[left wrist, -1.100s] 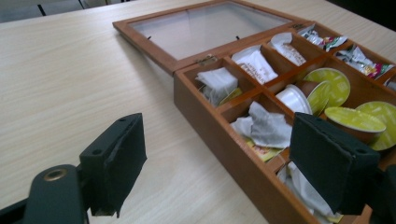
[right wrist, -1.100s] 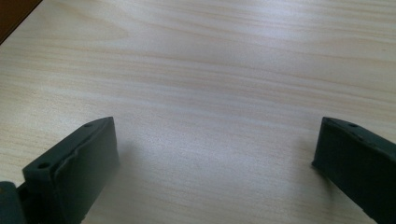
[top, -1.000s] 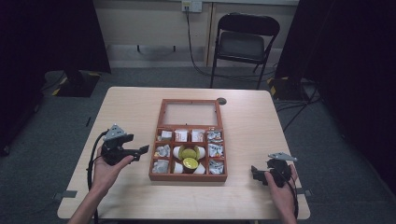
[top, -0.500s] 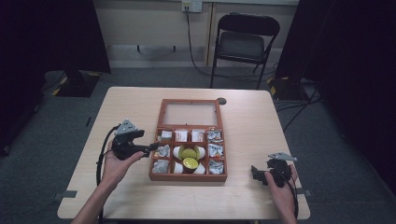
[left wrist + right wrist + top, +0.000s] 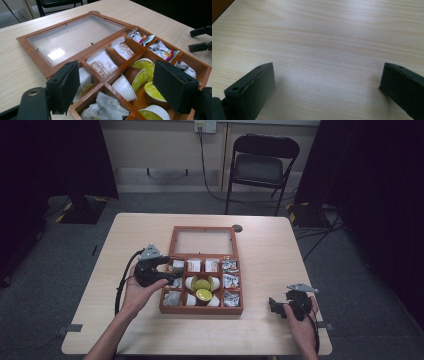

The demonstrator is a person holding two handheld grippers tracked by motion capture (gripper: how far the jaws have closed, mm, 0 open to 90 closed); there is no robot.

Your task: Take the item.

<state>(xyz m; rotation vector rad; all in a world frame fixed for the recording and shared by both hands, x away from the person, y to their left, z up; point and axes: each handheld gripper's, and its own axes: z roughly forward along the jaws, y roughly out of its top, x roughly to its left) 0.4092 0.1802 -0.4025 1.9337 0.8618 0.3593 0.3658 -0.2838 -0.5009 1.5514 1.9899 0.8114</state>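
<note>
Listing items, largest to smallest, w/ position relative to the jaws.

1. Pale wooden table (image 5: 280, 245): bare grain lies between and beyond the right gripper (image 5: 327, 85) jaws, which stand wide w/ nothing held; that gripper (image 5: 276, 306) rests near the table's near edge, well apart from the box.

2. Reddish-brown wooden compartment box (image 5: 105, 85) w/ clear-panel lid (image 5: 72, 37) laid open flat: box sits directly ahead of and under the left gripper (image 5: 120, 92) jaws; lid lies beyond them.

3. White paper tea-bag sachets (image 5: 102, 63): just beyond the jaw gap, one compartment further out.

4. White coffee pods w/ yellow-green foil tops (image 5: 125, 86): in the box's middle compartments, between the two left jaws and slightly toward the right-hand one. Likely target of the reach.

5. Crumpled white wrapper (image 5: 105, 110): below the gap, nearest the camera.

Left gripper (image 5: 170, 272) jaws: wide, empty, poised over the box's near-left corner.

Step judged: approach to pick. To do well: lower jaws straight down astride one pod, clear of the wooden dividers; close on the pod's rim/sides, not the foil; avoid nudging neighbouring pods.
</note>
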